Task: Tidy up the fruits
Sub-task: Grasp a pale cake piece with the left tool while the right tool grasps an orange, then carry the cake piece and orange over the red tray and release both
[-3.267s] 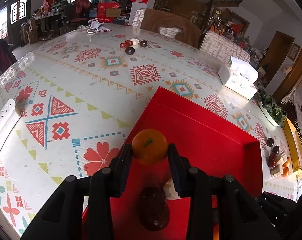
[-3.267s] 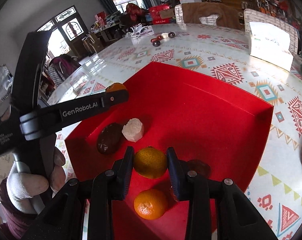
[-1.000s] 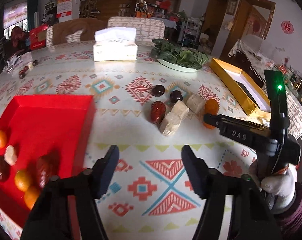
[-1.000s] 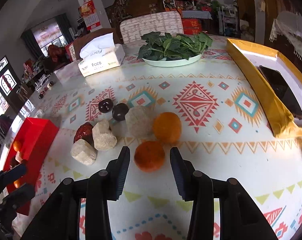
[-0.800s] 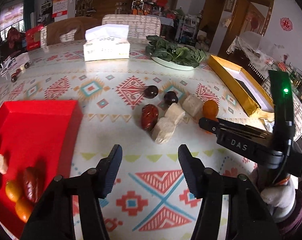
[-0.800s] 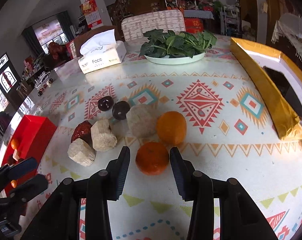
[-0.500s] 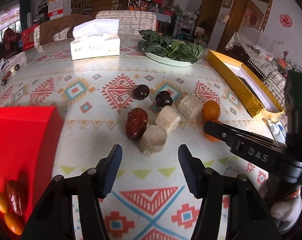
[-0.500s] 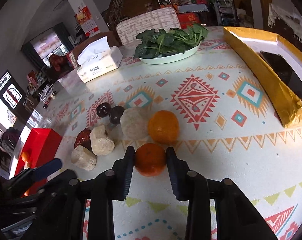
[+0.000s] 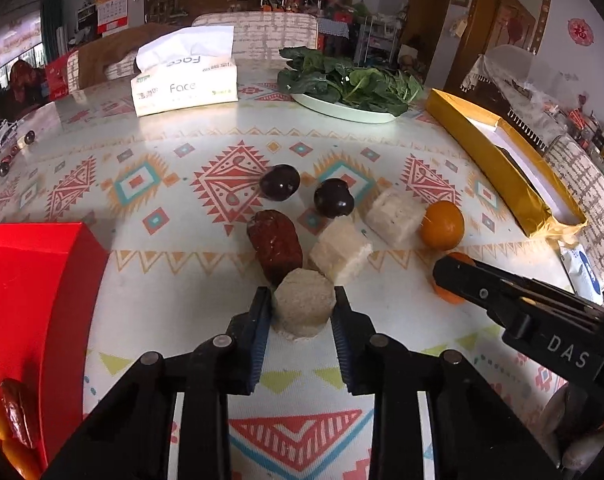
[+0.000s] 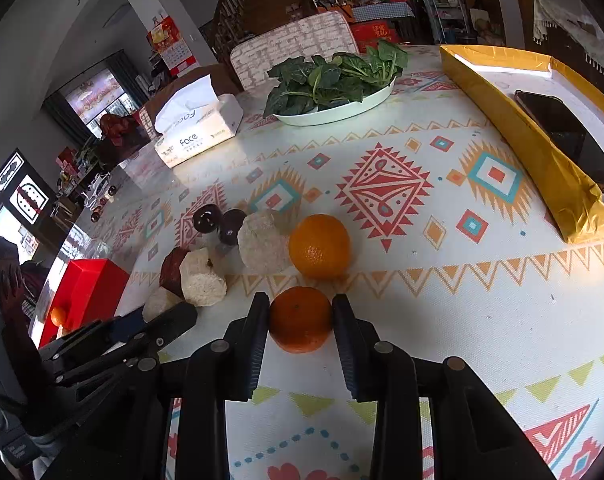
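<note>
My left gripper (image 9: 302, 308) is shut on a pale round chunk (image 9: 303, 312) that rests on the patterned tablecloth, at the near end of a loose pile. Behind it lie a red date (image 9: 276, 246), two more pale chunks (image 9: 339, 250) (image 9: 395, 216), two dark round fruits (image 9: 280, 182) (image 9: 333, 198) and an orange (image 9: 441, 225). My right gripper (image 10: 300, 312) is shut on a second, nearer orange (image 10: 300, 319), also on the cloth. The red tray (image 9: 34, 280) at the left holds several fruits.
A tissue box (image 9: 184, 84) and a plate of green leaves (image 9: 349, 84) stand at the back. A gold box (image 10: 541, 148) with a phone (image 10: 561, 136) in it lies along the right. A hand holds the right gripper's handle (image 9: 573, 432).
Both grippers left the red tray and came to the pile. The left one moved in on the pale chunk and closed on it. The right one closed on the near orange.
</note>
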`<state>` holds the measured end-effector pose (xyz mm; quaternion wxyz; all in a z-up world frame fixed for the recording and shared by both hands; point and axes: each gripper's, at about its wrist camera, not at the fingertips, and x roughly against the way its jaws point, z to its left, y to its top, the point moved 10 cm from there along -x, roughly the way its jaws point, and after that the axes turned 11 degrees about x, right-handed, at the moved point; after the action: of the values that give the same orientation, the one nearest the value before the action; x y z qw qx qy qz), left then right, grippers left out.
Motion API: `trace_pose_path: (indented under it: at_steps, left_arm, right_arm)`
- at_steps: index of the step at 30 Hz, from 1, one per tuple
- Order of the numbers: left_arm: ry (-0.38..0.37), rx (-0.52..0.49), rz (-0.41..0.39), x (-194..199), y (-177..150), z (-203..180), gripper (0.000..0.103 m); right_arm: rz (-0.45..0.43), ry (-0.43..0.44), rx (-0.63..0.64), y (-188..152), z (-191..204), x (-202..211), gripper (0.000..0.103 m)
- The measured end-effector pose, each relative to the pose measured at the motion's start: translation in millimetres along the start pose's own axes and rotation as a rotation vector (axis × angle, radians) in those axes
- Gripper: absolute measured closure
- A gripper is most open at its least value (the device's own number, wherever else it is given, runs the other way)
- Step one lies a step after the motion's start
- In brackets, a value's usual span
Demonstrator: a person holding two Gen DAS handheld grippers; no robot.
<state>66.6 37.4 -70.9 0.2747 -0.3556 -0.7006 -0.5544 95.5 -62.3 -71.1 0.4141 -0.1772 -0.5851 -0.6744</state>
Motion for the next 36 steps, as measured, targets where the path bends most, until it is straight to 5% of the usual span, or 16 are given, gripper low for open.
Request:
trace_pose_path:
  at_steps: [12, 26, 36]
  left_arm:
    - [-0.074, 0.119, -0.067, 63.1, -7.6, 26.0, 0.075]
    - [-0.033, 0.287, -0.22, 153.0, -13.6, 133.2, 0.075]
    - [0.07, 0.413, -0.257, 175.9, -27.3, 226.7, 0.075]
  right_arm:
    - [-0.023, -0.001, 0.043, 0.6, 8.0, 3.2, 0.068]
    - [-0.069, 0.044, 0.017, -3.9, 14.8, 21.9, 0.068]
    - [-0.076, 0.183, 0.116, 6.1, 112.3, 46.0, 0.068]
